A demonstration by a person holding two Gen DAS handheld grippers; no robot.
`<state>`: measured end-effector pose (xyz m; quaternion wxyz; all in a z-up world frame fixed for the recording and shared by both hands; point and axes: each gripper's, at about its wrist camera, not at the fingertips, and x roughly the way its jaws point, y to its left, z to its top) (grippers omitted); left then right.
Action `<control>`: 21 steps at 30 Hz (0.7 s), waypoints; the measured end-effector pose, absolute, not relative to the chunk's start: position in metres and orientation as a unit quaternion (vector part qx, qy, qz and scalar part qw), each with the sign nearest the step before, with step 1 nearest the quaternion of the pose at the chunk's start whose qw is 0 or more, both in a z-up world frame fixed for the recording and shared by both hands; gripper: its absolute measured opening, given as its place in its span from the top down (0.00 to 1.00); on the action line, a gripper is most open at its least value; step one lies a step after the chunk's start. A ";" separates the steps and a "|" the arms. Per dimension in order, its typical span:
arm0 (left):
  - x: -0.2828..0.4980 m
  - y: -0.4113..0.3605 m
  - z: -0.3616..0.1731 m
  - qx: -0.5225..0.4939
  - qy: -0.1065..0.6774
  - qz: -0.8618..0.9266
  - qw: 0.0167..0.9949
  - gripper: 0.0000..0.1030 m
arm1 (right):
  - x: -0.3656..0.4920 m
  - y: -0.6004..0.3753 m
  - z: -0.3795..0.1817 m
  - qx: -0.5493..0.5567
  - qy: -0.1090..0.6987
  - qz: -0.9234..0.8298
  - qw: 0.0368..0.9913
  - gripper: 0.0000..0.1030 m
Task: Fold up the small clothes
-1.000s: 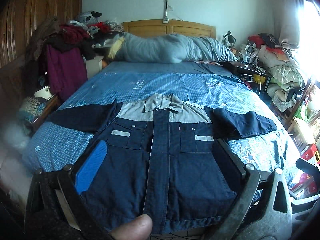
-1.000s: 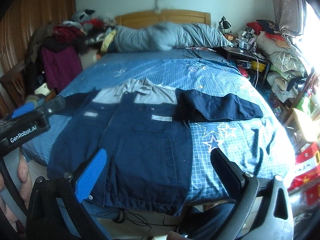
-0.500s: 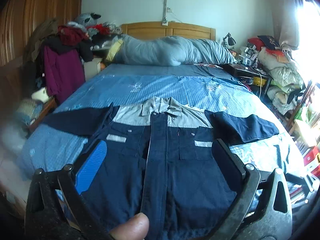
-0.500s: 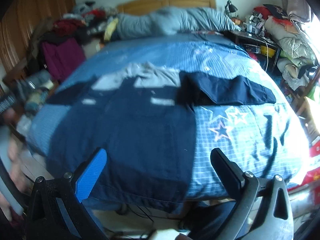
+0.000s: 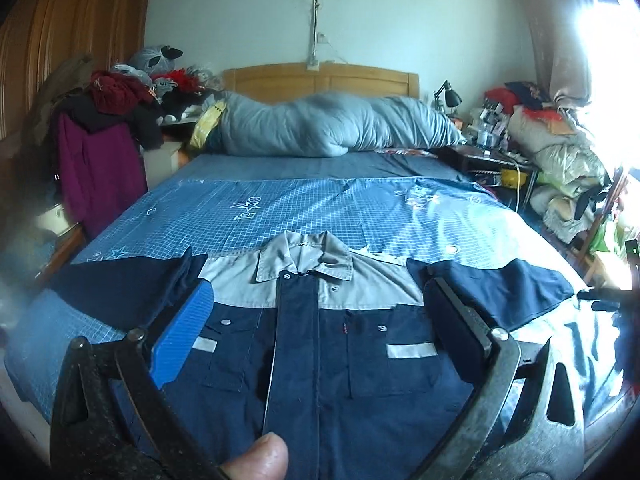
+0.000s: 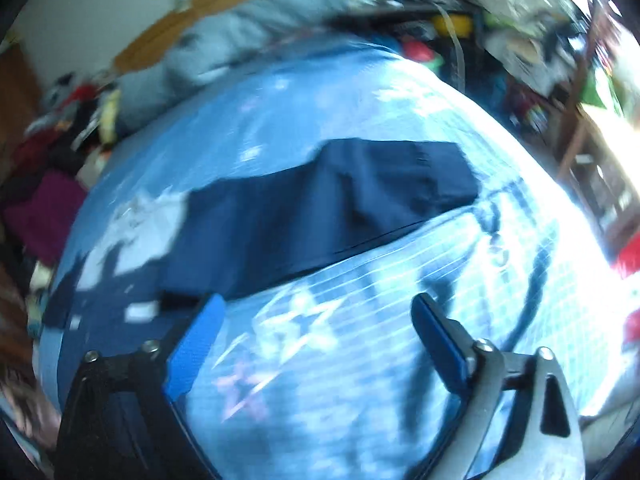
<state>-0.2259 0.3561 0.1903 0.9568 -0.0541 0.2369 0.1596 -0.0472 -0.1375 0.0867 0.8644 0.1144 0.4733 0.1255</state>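
Observation:
A navy work jacket (image 5: 320, 360) with a grey yoke and collar lies face up on the blue checked bed sheet (image 5: 304, 216), both sleeves spread out. My left gripper (image 5: 320, 320) hangs open over the chest pockets, with nothing between its fingers; a thumb (image 5: 256, 456) shows at the bottom edge. The right wrist view is blurred and tilted. There my right gripper (image 6: 316, 320) is open above the star print of the sheet (image 6: 400, 360), just short of the jacket's right sleeve (image 6: 340, 200). Its jaws have just been closing a little, and nothing is between them.
A grey duvet (image 5: 332, 128) is bunched against the wooden headboard (image 5: 320, 80). Piled clothes (image 5: 104, 120) and a wardrobe (image 5: 60, 40) stand to the left. A lamp (image 5: 448, 94), a cluttered side table (image 5: 492, 152) and stacked bedding (image 5: 560, 160) crowd the right side.
My left gripper has moved forward over the jacket's chest. My right gripper has swung right and down towards the right sleeve and rolled, so its view is now tilted and blurred.

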 end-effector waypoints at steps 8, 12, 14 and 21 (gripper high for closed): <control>-0.198 0.373 0.176 -0.071 0.253 0.174 0.949 0.00 | 0.061 -0.221 0.017 0.245 0.500 0.057 0.829 0.32; -0.196 0.387 0.176 -0.073 0.255 0.188 0.946 0.00 | 0.071 -0.213 0.017 0.234 0.490 0.059 0.838 0.41; -0.197 0.401 0.177 -0.088 0.263 0.194 0.941 0.00 | 0.073 -0.209 0.022 0.216 0.480 0.048 0.849 0.66; -0.237 0.468 0.194 -0.117 0.237 0.257 0.930 0.00 | 0.047 -0.093 0.135 0.180 0.381 0.182 0.889 0.85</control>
